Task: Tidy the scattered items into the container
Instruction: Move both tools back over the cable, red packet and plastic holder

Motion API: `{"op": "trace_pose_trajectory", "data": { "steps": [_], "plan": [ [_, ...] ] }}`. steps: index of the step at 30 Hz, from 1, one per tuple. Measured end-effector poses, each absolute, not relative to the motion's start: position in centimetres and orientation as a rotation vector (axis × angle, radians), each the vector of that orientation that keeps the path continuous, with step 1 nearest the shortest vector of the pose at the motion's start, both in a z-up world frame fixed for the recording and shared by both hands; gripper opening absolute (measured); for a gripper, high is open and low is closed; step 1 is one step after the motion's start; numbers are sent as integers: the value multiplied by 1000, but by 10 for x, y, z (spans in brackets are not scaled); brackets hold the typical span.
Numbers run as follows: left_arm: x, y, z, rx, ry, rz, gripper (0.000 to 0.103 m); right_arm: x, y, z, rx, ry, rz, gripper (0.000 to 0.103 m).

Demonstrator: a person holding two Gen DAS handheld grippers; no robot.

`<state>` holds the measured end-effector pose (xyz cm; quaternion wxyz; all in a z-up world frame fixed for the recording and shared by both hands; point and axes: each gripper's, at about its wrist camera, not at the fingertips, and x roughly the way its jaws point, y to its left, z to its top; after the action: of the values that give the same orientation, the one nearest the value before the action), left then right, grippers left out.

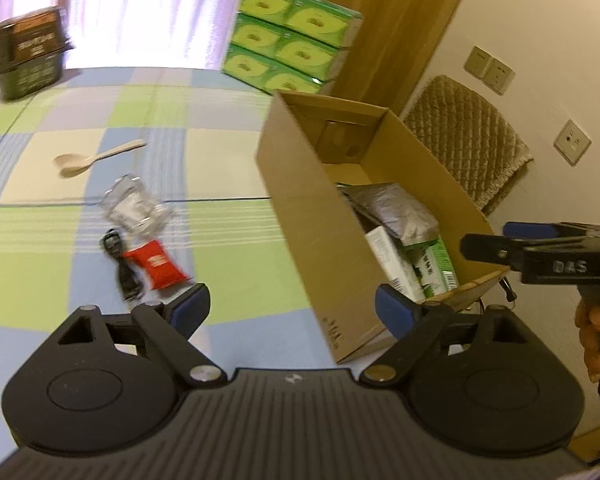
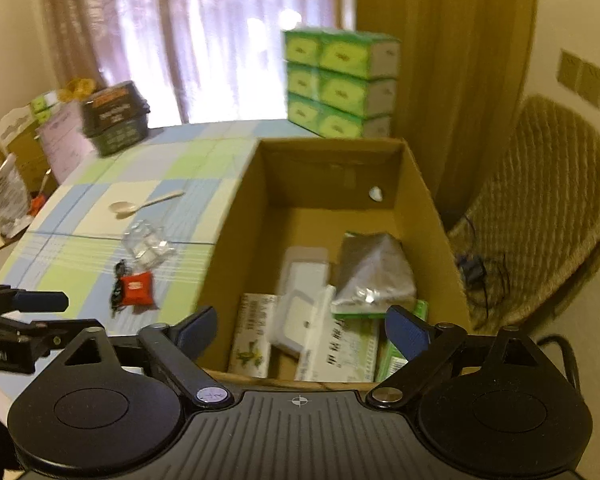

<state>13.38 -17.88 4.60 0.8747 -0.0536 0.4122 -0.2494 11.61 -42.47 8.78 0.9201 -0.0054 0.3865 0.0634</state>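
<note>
Your left gripper (image 1: 292, 308) has its fingers spread wide with nothing between them, hovering over the checked blue-green-cream cloth on the worktop (image 1: 60, 264). Your right gripper (image 2: 300, 332) is likewise spread wide and empty, poised over the near rim of the cardboard box (image 2: 236, 216). Its side reads "DAS" in the left wrist view.

Inside the box: a silver foil pouch (image 2: 374, 276), a white tray (image 2: 304, 296) and green-and-white cartons (image 2: 340, 356) with Chinese print too blurred to read.

Loose on the cloth, left of the box: a red packet (image 1: 158, 264) touching a black item (image 1: 118, 260), a crinkled clear packet (image 1: 134, 208) just beyond, and a pale spoon (image 1: 88, 158) farther back.

Room: stacked green tissue packs (image 1: 292, 40) behind the box, dark container (image 1: 28, 52) at the far corner, curtained bright window, woven chair (image 2: 540, 208), wall switches (image 1: 488, 68)
</note>
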Motion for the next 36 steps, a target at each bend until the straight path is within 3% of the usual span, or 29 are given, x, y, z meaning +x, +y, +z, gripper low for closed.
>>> {"op": "trace_pose_trajectory", "data": {
  "steps": [7, 18, 36],
  "plan": [
    [120, -115, 37, -163, 866, -416, 96, 103, -385, 91, -40, 793, 198, 95],
    [109, -27, 22, -191, 878, -239, 99, 93, -312, 82, -35, 782, 357, 95],
    [103, 18, 4, -236, 908, -158, 100, 99, -256, 39, -88, 881, 464, 95]
  ]
}}
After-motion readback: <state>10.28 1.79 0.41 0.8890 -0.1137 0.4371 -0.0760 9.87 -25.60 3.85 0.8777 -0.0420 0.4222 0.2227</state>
